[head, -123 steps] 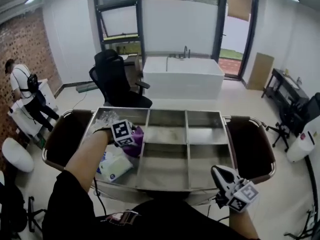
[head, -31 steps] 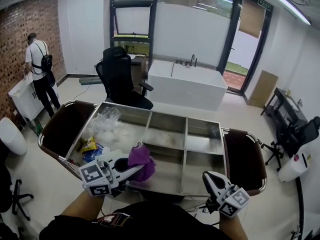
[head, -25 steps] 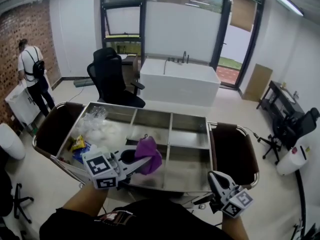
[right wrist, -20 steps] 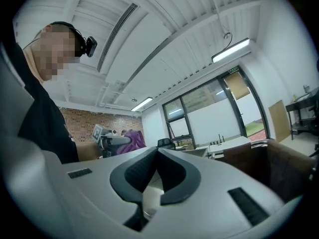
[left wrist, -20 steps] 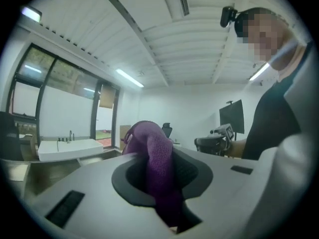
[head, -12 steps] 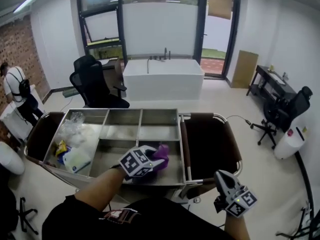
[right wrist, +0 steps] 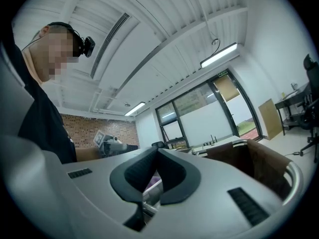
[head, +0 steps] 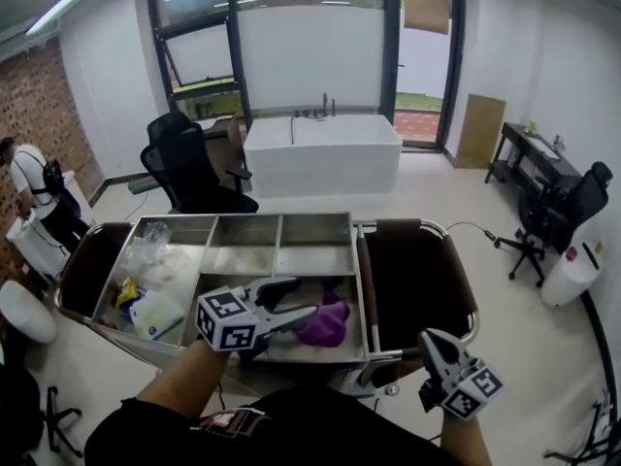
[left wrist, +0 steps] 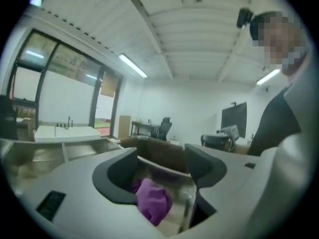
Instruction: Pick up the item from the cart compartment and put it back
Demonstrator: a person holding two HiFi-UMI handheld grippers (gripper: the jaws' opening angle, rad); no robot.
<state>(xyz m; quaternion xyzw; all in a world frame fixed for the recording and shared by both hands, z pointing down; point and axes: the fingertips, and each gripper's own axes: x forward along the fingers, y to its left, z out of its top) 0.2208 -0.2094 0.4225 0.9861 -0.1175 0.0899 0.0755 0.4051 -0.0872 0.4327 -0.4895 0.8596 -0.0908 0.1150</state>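
Observation:
A crumpled purple cloth (head: 326, 325) lies on the floor of the near right compartment of the steel cart (head: 354, 260). My left gripper (head: 306, 296) hovers just above and left of it, its jaws opening and not pressing on anything. In the left gripper view the cloth (left wrist: 152, 204) sits below the wide gap of the left gripper (left wrist: 160, 156). My right gripper (head: 427, 339) hangs off the cart's near right corner, jaws shut and empty. In its own view the right gripper (right wrist: 156, 156) has its tips together.
The cart's far left compartment holds clear plastic bags (head: 146, 246), a white packet (head: 155, 311) and snack packs. Brown bags (head: 417, 275) hang at both cart ends. A black office chair (head: 189, 163) and a white tub (head: 320, 153) stand beyond. A person (head: 34, 202) stands at far left.
The left gripper carried the purple cloth rightward across the cart, and it has let go: its jaws have spread and the cloth now rests in the near right compartment.

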